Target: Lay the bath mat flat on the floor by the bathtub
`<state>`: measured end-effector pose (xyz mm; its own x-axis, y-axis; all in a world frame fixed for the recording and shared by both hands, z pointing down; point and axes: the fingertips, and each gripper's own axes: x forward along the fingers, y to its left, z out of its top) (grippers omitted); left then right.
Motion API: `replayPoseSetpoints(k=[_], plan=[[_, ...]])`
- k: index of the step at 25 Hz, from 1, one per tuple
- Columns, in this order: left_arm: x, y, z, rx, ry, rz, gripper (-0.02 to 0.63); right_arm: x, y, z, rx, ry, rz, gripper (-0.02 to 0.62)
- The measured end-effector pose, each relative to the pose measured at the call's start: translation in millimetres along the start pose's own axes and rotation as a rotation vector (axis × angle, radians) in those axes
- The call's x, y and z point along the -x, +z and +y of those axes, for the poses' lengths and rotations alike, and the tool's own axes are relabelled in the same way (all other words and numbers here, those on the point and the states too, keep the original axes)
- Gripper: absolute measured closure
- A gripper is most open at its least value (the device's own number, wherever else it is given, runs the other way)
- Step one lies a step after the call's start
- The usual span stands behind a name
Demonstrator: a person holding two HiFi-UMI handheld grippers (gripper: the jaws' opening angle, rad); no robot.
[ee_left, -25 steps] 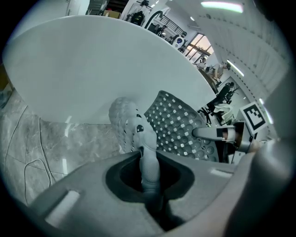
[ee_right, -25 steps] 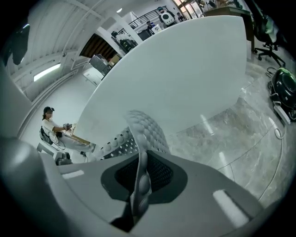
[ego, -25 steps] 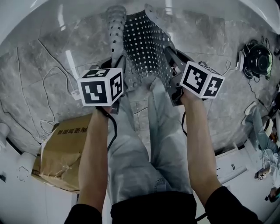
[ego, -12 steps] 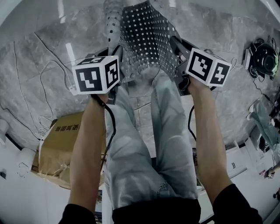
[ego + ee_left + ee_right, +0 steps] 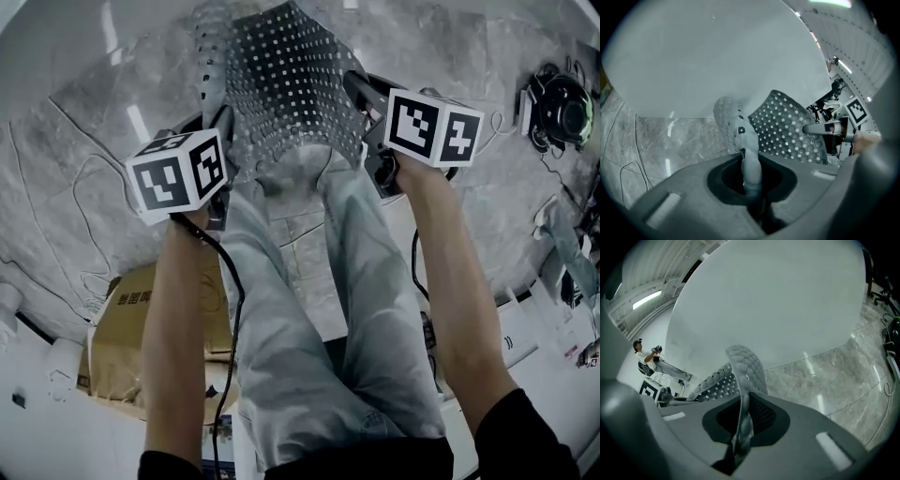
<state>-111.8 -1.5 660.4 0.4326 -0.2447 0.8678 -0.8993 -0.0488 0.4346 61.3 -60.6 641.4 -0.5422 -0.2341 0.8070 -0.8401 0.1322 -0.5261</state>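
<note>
Hanging between the two grippers, the bath mat isn't flat on the floor by the bathtub yet (corners bunched). Left gripper and right gripper jaws are each clenched on a mat edge. Lowering, spreading and release are left.

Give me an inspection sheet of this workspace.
Surface: grey marble floor, glossy.
Job's things: perforated grey bath mat hangs gripped at two edges, not yet flat; white bathtub just beyond.
Clutter: cardboard box at head view's lower left; dark round device at its right.
Grippers: left claw shut on the bath mat's edge; right claw shut on the opposite edge.
Cables: white cable loops across the floor; black cable trails from the left claw.
Surroundings: seated person far off.
</note>
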Motion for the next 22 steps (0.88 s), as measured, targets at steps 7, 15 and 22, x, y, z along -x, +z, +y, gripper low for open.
replayPoseSetpoints(k=[7, 15, 22], plan=[[-23.0, 3.4, 13.4, -0.011, 0.02, 0.014, 0.575, -20.2, 6.9, -20.2, 0.056, -0.008, 0.036, 0.577], [-53.9, 2.4, 20.9, -0.055, 0.039, 0.053, 0.575, -37.8, 5.6, -45.3, 0.094, -0.018, 0.087, 0.577], [-71.9, -0.4, 24.0, -0.07, 0.038, 0.081, 0.575, -51.6, 3.9, -66.4, 0.118, -0.039, 0.119, 0.577]])
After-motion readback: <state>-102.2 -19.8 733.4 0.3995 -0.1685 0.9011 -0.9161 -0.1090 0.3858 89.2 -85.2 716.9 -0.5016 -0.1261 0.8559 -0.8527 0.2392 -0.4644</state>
